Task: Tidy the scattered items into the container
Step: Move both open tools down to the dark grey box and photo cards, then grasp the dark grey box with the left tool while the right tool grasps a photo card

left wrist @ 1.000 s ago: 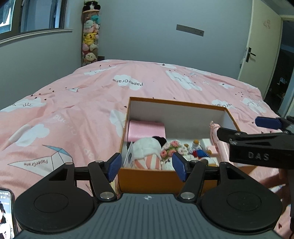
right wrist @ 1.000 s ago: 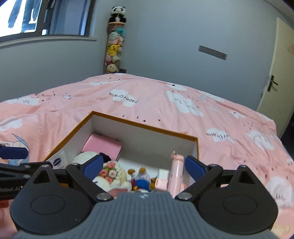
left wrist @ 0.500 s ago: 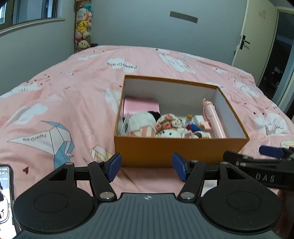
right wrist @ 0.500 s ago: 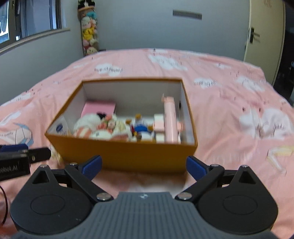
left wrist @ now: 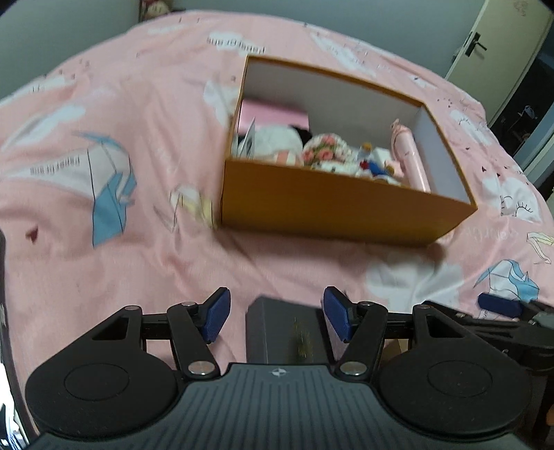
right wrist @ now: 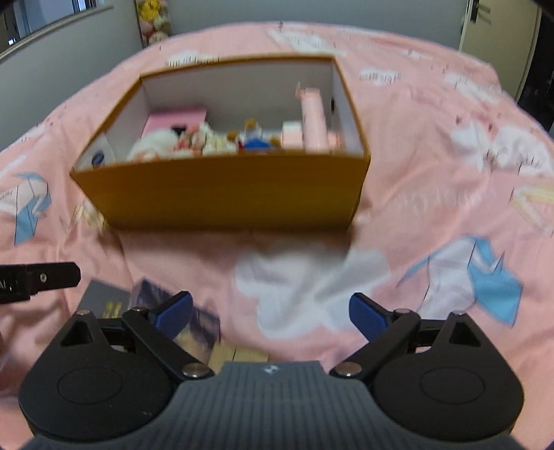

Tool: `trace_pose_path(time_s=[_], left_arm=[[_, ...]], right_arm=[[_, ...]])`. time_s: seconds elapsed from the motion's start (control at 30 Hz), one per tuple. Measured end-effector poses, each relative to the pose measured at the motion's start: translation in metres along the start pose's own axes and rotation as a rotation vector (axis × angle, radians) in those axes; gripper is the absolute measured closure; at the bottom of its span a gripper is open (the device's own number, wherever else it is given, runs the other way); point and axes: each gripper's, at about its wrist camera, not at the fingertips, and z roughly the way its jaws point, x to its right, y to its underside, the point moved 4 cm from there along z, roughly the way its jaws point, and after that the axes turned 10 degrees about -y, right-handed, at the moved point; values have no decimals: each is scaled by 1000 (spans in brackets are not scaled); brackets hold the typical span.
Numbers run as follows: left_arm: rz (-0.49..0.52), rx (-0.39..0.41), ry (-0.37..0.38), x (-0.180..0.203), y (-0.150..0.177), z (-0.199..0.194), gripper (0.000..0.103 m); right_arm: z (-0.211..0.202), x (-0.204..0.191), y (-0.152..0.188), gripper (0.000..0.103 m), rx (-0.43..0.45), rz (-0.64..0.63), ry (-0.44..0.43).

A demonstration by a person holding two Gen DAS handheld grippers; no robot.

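An orange cardboard box (left wrist: 332, 207) (right wrist: 221, 194) sits on the pink bed, holding a pink case, plush toys, small figures and a pink bottle (left wrist: 412, 162). A dark grey box (left wrist: 287, 332) lies on the bed between the jaws of my open left gripper (left wrist: 277, 316); it also shows in the right wrist view (right wrist: 104, 301). My right gripper (right wrist: 271, 313) is open and empty over the bedspread, with a purple-printed box (right wrist: 197, 325) and a tan box (right wrist: 239, 354) under its left finger.
The pink bedspread (left wrist: 104, 173) with cloud and crane prints fills both views. A door (left wrist: 498, 38) stands at the far right and plush toys (right wrist: 152, 20) hang in the far corner. The left gripper's finger (right wrist: 52, 277) shows at the left of the right wrist view.
Both grippers have pulled back from the orange box and tilted down toward the near bed. The dark grey box and other small boxes have come into view beneath them.
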Motion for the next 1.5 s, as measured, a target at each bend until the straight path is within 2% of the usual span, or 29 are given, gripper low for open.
trace_pose_path(time_s=[0.07, 0.23, 0.37, 0.6, 0.87, 1.07, 1.23, 1.3, 1.5], left_arm=[[-6, -27, 4, -1, 4, 3, 33], [-13, -92, -19, -4, 9, 12, 33], [-20, -150, -21, -7, 14, 21, 33], [-21, -218, -16, -8, 20, 35, 32], [5, -270, 15, -1, 24, 50, 26], [39, -305, 54, 9, 27, 64, 23], [27, -313, 77, 10, 26, 70, 22], [18, -304, 83, 9, 25, 70, 24], [-40, -236, 138, 4, 18, 63, 42]], right_arm=[[2, 3, 5, 18, -27, 20, -17], [7, 0, 10, 23, -66, 12, -54], [13, -5, 16, 23, -117, -6, -76], [27, 2, 24, 23, -211, 40, -76], [23, -7, 19, 23, -174, -29, -73], [33, -20, 22, 23, -199, -105, -97], [42, -31, 27, 22, -204, -177, -107], [45, -35, 29, 22, -202, -194, -111], [46, -41, 32, 24, -164, -215, -117]])
